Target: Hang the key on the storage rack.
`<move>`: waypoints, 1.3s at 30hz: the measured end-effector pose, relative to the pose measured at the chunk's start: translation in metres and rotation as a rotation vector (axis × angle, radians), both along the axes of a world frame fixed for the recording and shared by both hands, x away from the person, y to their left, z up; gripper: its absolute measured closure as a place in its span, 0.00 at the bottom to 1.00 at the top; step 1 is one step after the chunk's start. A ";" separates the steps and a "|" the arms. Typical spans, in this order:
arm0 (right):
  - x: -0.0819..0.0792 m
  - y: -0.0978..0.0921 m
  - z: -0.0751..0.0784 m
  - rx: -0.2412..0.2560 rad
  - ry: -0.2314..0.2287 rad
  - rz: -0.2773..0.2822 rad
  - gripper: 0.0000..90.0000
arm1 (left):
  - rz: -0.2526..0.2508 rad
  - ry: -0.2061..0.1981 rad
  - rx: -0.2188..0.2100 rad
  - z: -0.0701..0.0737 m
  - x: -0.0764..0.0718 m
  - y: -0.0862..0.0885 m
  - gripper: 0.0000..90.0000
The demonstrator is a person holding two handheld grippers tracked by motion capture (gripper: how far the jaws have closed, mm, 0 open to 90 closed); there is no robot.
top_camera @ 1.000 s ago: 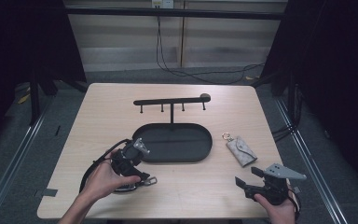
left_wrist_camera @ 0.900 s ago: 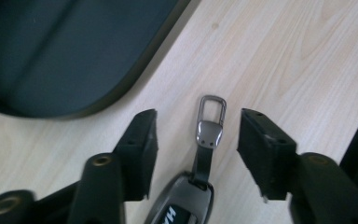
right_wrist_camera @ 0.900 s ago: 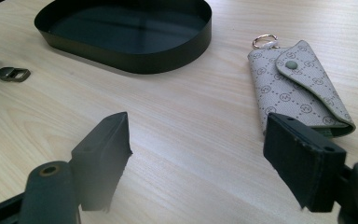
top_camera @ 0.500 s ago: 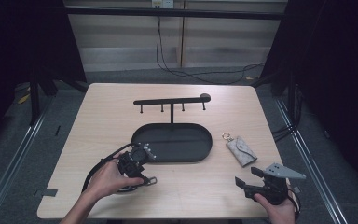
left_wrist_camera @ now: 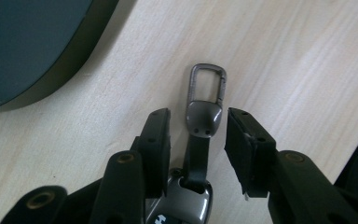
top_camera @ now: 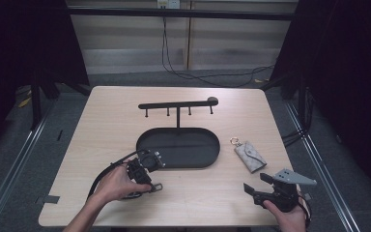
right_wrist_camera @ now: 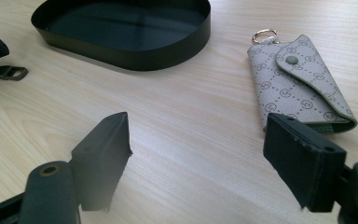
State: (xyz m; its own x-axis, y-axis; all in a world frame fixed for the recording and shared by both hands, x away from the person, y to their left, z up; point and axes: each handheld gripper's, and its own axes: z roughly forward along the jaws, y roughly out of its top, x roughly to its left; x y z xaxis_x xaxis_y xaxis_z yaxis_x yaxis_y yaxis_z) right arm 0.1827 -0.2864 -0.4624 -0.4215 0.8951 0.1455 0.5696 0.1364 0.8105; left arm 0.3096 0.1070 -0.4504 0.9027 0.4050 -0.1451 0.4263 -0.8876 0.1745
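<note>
A grey key fob with a black strap and a carabiner clip (left_wrist_camera: 206, 100) lies on the wooden table just in front of the black oval tray (top_camera: 178, 147). My left gripper (left_wrist_camera: 198, 122) stands open over it, one jaw on each side of the strap, neither touching. In the high view the left gripper (top_camera: 147, 179) is at the tray's front left with the clip (top_camera: 156, 186) poking out. A beige patterned key pouch (right_wrist_camera: 298, 84) with a ring lies right of the tray. My right gripper (right_wrist_camera: 198, 135) is open and empty, short of the pouch (top_camera: 249, 155), near the table's front right (top_camera: 257, 183).
A black rail with several hooks (top_camera: 178, 104) rises on a post from the tray's back edge. The left gripper's cable (top_camera: 104, 174) loops on the table beside the hand. The table's front edge runs close under both hands.
My left gripper has shifted a little to the right and settled over the key fob. The right gripper, the pouch and the tray have stayed put.
</note>
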 end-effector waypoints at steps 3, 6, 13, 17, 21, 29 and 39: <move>0.000 0.000 0.000 0.005 0.002 -0.003 0.25 | 0.002 0.016 -0.001 -0.003 0.002 -0.001 0.67; 0.000 0.000 0.000 0.006 0.002 -0.003 0.25 | -0.004 0.026 0.009 -0.007 0.004 -0.003 0.67; 0.001 -0.001 -0.001 0.009 0.004 -0.003 0.25 | -0.041 0.027 0.033 -0.012 0.003 -0.013 0.71; 0.001 -0.001 -0.001 0.009 0.005 -0.002 0.25 | -0.062 0.024 0.046 -0.013 0.002 -0.017 0.73; 0.001 -0.001 -0.001 0.009 0.005 -0.002 0.25 | -0.081 -0.001 0.073 -0.013 0.000 -0.022 0.77; 0.001 0.000 -0.001 0.007 0.010 0.002 0.25 | -0.104 -0.020 0.130 -0.013 -0.003 -0.030 0.77; 0.002 0.000 -0.001 0.005 0.017 0.003 0.25 | -0.101 -0.008 0.119 -0.013 -0.001 -0.028 0.78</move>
State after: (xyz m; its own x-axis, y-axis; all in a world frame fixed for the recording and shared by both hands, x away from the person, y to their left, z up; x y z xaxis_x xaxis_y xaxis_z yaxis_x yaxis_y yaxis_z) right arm 0.1845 -0.2865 -0.4638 -0.4216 0.8930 0.1576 0.5830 0.1338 0.8014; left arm 0.3087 0.0788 -0.4631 0.9407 0.3259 -0.0941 0.3327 -0.9405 0.0685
